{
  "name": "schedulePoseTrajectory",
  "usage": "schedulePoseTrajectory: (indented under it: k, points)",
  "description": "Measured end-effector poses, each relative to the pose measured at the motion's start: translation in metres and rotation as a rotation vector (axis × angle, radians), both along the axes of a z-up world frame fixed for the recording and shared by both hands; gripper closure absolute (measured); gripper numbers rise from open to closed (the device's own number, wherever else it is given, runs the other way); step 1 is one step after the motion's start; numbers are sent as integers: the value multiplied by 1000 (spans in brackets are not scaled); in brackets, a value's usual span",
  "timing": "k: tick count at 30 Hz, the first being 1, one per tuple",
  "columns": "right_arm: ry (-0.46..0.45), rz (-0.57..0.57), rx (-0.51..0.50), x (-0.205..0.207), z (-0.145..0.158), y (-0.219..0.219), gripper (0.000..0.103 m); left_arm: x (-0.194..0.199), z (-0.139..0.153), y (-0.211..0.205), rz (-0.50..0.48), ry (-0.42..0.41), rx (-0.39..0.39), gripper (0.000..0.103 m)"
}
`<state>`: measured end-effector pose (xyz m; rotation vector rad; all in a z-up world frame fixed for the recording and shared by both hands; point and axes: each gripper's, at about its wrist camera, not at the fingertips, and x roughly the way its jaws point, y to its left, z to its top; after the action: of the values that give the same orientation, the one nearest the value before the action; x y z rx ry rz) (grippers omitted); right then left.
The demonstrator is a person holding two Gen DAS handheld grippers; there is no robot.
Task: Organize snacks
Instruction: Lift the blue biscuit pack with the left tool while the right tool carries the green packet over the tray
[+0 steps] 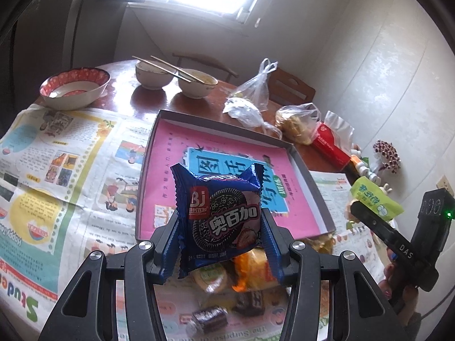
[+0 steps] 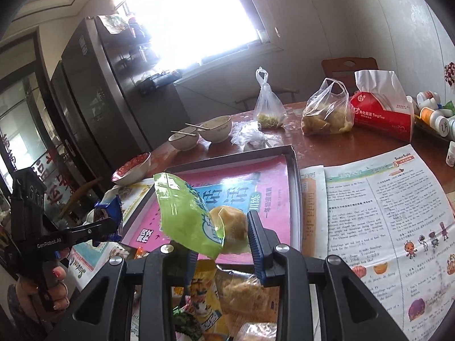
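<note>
While pinched in ribbed tools: crinkly blue cookie packet [image 1: 224, 216] (square), glossy green pouch [image 2: 187, 218].

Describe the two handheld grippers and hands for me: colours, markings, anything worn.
Both grippers are black with ribbed blue pads on their fingers. The left gripper shows silver pivot screws and, seen from the right camera, white "GenRobot.AI" lettering. The right gripper carries "DAS" lettering and a green light, seen from the left camera. The left hand has red-painted nails; no sleeve is clearly visible.
</note>
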<state>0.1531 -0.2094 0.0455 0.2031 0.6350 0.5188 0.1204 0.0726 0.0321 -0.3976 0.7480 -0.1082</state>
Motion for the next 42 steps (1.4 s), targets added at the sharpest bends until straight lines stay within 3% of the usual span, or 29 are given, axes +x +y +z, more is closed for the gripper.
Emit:
schedulePoseTrajectory:
  k: [12,13,14,16,25,42]
  points:
    - [65,-18,18,30,-18,3,71,30,-26,5,4,68,18,51]
    - [72,-17,19,33,-21,4,71,32,-28,5,4,71,26,53]
    - [79,-17,21,35,-23,4,71,35,-30,4,5,74,35,64]
    - [93,-17,22,39,-27,4,71,39,-33,5,2,84,30,69]
    - [143,-38,8,52,-42,5,71,49,-48,8,-11,110,9,69]
    - [205,-41,-19,55,-52,12,69,52,-49,3,-44,98,57,69]
